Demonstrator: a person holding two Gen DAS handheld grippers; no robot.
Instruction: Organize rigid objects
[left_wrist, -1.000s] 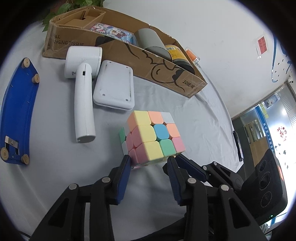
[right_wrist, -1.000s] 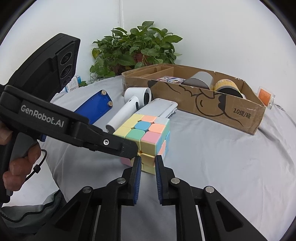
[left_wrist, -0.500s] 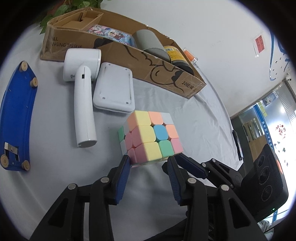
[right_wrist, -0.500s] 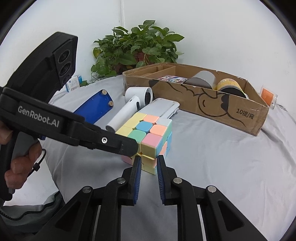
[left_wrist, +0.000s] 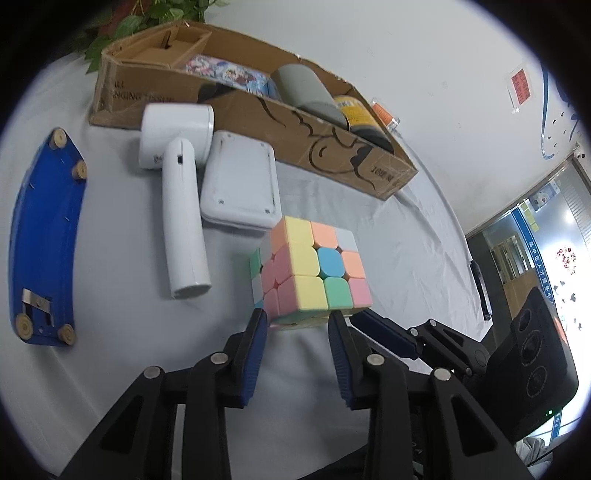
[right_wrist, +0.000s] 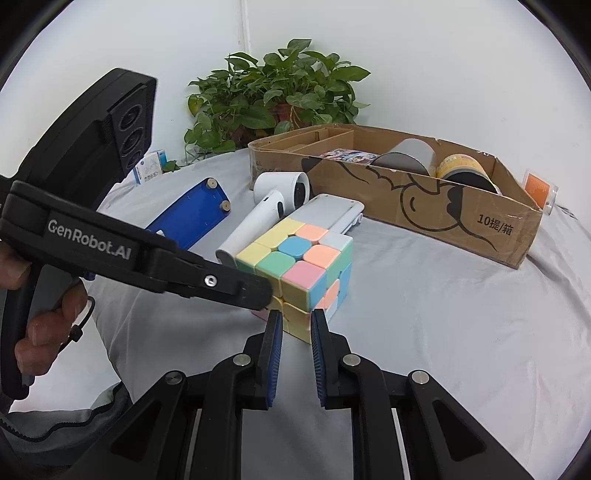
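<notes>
A pastel puzzle cube (left_wrist: 314, 266) (right_wrist: 295, 258) rests on the grey cloth in front of both grippers. My left gripper (left_wrist: 297, 319) has its jaws closing on the cube's near lower corner, and both blue fingertips touch it. In the right wrist view its finger (right_wrist: 236, 286) reaches in from the left against the cube's side. My right gripper (right_wrist: 296, 319) is shut on another lower corner of the cube, which fills the narrow gap between its pads. Its fingers (left_wrist: 380, 328) show at the right in the left wrist view.
Just behind the cube lie a white handheld device (left_wrist: 181, 221), a flat white case (left_wrist: 240, 181) and a curved blue board (left_wrist: 40, 240). A long cardboard box (right_wrist: 443, 206) holding rolls and a packet stands further back. A potted plant (right_wrist: 277, 96) is behind it. A person's hand (right_wrist: 37, 332) holds the left gripper.
The left gripper's fingers have drawn closer together around the cube's corner. The cube, the right gripper and the other objects have stayed in place.
</notes>
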